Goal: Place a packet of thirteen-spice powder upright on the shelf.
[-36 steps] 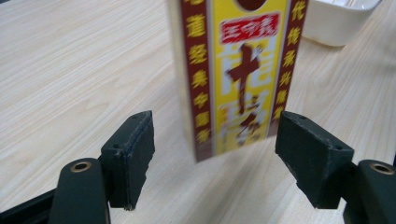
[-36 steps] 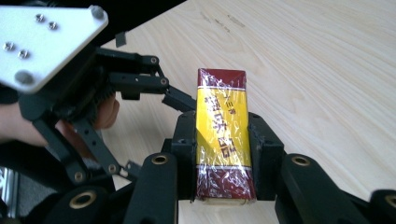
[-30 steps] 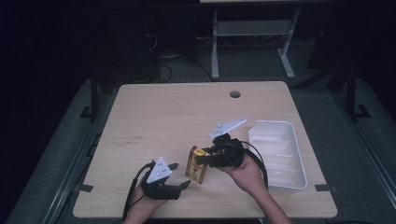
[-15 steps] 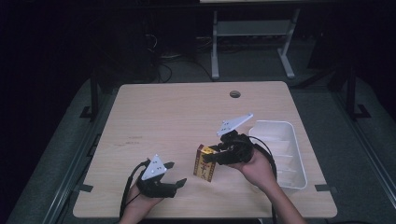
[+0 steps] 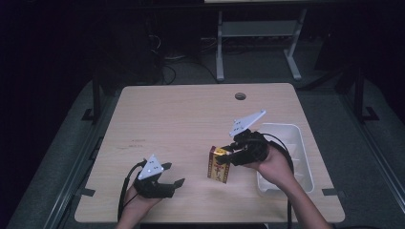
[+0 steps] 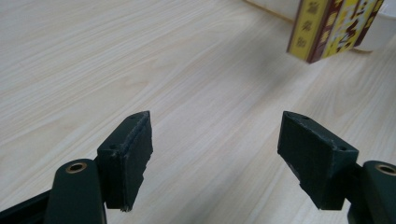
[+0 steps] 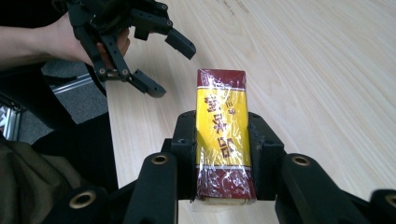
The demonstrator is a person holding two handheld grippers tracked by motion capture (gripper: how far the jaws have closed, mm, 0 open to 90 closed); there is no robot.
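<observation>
The right hand-held gripper (image 5: 228,155) pinches a yellow and red box (image 5: 218,165) wrapped in clear film, its two jaws pressed on the box's sides. The box hangs over the desk (image 5: 191,119), just beside a white tray (image 5: 305,164). I cannot tell what is in the tray. The left hand-held gripper (image 5: 173,182) sits near the desk's front edge, and its jaws have just been spreading with nothing between them.

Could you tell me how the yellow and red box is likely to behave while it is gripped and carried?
The box looks stiff: its flat sides sit square between the right gripper's pads without buckling. Its glossy plastic wrap may make it somewhat slippery. Being tall and narrow, it would probably tip easily if set on end on the table.
</observation>
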